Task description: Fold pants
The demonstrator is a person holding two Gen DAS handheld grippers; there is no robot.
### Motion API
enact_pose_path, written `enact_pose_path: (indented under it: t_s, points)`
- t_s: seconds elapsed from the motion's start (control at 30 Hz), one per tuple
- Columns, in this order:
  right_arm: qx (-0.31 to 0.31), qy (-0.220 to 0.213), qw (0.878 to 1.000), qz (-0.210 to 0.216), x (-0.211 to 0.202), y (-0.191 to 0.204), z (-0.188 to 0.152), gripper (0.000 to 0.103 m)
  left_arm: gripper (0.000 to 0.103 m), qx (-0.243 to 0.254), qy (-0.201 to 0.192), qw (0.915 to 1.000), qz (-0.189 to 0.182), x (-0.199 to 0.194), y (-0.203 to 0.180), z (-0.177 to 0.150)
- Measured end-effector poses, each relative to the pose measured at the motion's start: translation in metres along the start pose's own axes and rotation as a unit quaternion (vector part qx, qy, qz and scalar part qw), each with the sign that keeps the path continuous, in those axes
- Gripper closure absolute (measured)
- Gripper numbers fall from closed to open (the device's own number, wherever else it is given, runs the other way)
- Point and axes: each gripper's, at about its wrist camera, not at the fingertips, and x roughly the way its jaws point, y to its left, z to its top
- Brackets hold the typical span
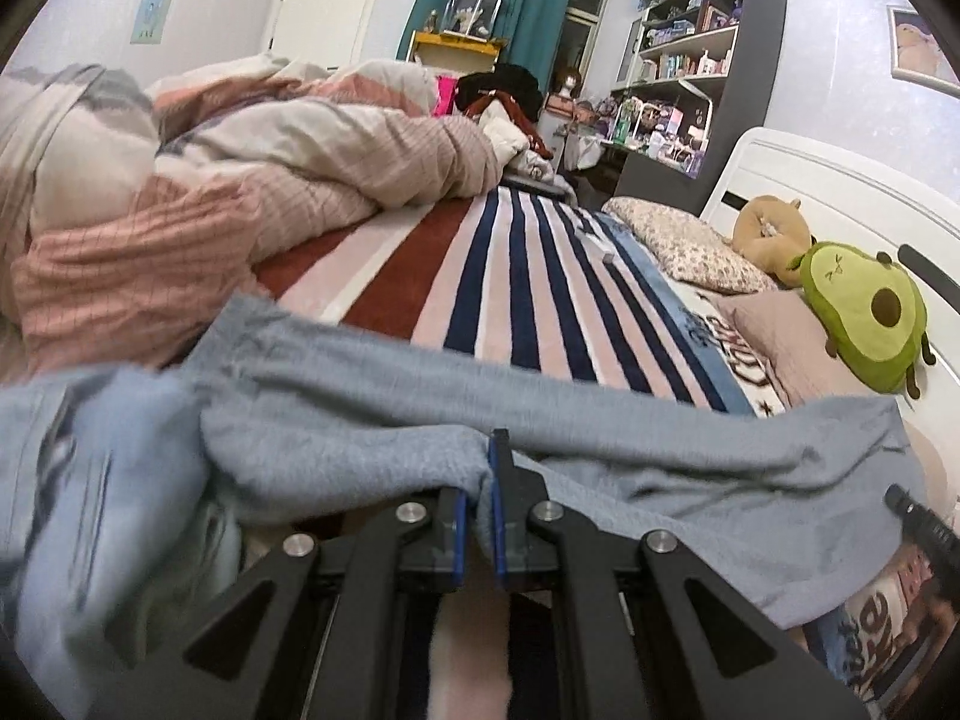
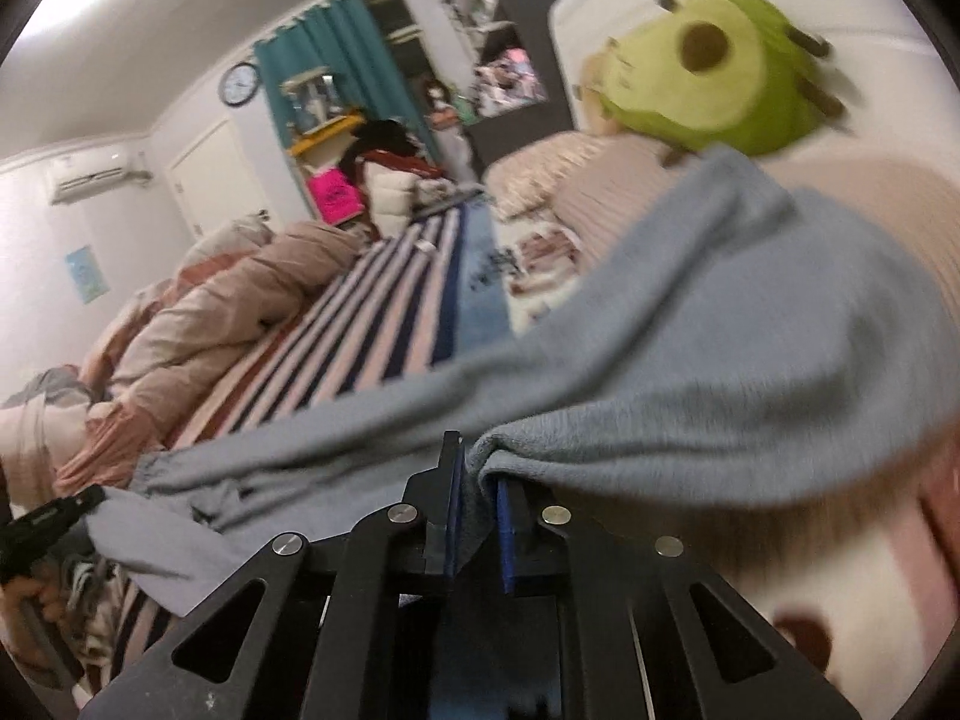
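Grey-blue knit pants hang stretched across the lower half of the left wrist view, lifted off the striped bed cover. My left gripper is shut on a bunched fold of the pants' near edge. In the right wrist view the same pants sweep from lower left to upper right, blurred. There my right gripper is shut on a pinch of the cloth. The tip of the right gripper shows at the right edge of the left wrist view. At the left edge of the right wrist view sits the left gripper, in a hand.
A heap of pink and grey quilt fills the bed's left side. Pillows, a brown plush and a green avocado plush lie by the white headboard on the right. Shelves and clutter stand beyond the foot of the bed.
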Motion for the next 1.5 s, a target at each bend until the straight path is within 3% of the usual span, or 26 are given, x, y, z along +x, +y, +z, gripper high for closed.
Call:
enact_pose_path:
  t_s: [0.23, 0.6, 0.63, 0.67, 0.7, 0.73, 0.77, 0.8, 0.93, 1.0, 1.1, 1.2, 1.33, 1.5]
  points:
    - [-0.079, -0.001, 0.997, -0.017, 0.049, 0.028, 0.06, 0.099, 0.099, -0.004, -0.007, 0.9999, 0.007, 0.047, -0.004, 0.039]
    - [-0.141, 0.02, 0.986, -0.084, 0.144, 0.035, 0.074, 0.095, 0.097, 0.018, 0.041, 0.9972, 0.06, 0.147, -0.01, 0.062]
    - [-0.14, 0.027, 0.986, -0.087, 0.152, 0.034, 0.073, 0.095, 0.09, 0.022, 0.051, 0.9963, 0.066, 0.156, -0.011, 0.06]
    - [-0.147, 0.039, 0.984, -0.091, 0.161, 0.034, 0.072, 0.085, 0.081, 0.024, 0.059, 0.9958, 0.066, 0.161, -0.011, 0.059]
    - [-0.153, 0.049, 0.982, -0.095, 0.167, 0.032, 0.07, 0.072, 0.054, 0.023, 0.072, 0.9954, 0.059, 0.166, -0.01, 0.057]
    - [-0.155, 0.06, 0.981, -0.098, 0.175, 0.031, 0.068, 0.065, 0.035, 0.022, 0.077, 0.9955, 0.051, 0.167, -0.01, 0.055]
    - [-0.156, 0.069, 0.981, -0.096, 0.179, 0.03, 0.067, 0.051, 0.034, 0.021, 0.077, 0.9961, 0.038, 0.164, -0.01, 0.054]
    - [-0.155, 0.078, 0.981, -0.089, 0.181, 0.029, 0.065, 0.04, 0.034, 0.022, 0.07, 0.9967, 0.034, 0.157, -0.011, 0.055]
    - [-0.157, 0.06, 0.983, -0.07, 0.158, 0.036, 0.065, 0.029, 0.02, 0.023, 0.065, 0.9976, 0.004, 0.128, -0.019, 0.067]
    - [-0.157, 0.047, 0.985, -0.057, 0.146, 0.045, 0.064, 0.025, 0.02, 0.033, 0.059, 0.9977, 0.005, 0.113, -0.024, 0.073]
    - [-0.153, 0.043, 0.987, -0.011, 0.129, 0.058, 0.058, 0.025, 0.019, 0.046, 0.08, 0.9957, -0.008, 0.093, -0.03, 0.085]
    - [-0.15, 0.049, 0.987, 0.039, 0.12, 0.073, 0.046, 0.025, 0.01, 0.064, 0.112, 0.9914, -0.023, 0.085, -0.035, 0.093]
    - [-0.147, 0.053, 0.983, 0.091, 0.111, 0.091, 0.033, 0.025, 0.01, 0.054, 0.158, 0.9854, -0.035, 0.08, -0.035, 0.101]
    - [-0.152, 0.047, 0.98, 0.121, 0.097, 0.102, 0.029, 0.025, 0.01, 0.082, 0.159, 0.9836, -0.02, 0.054, -0.036, 0.111]
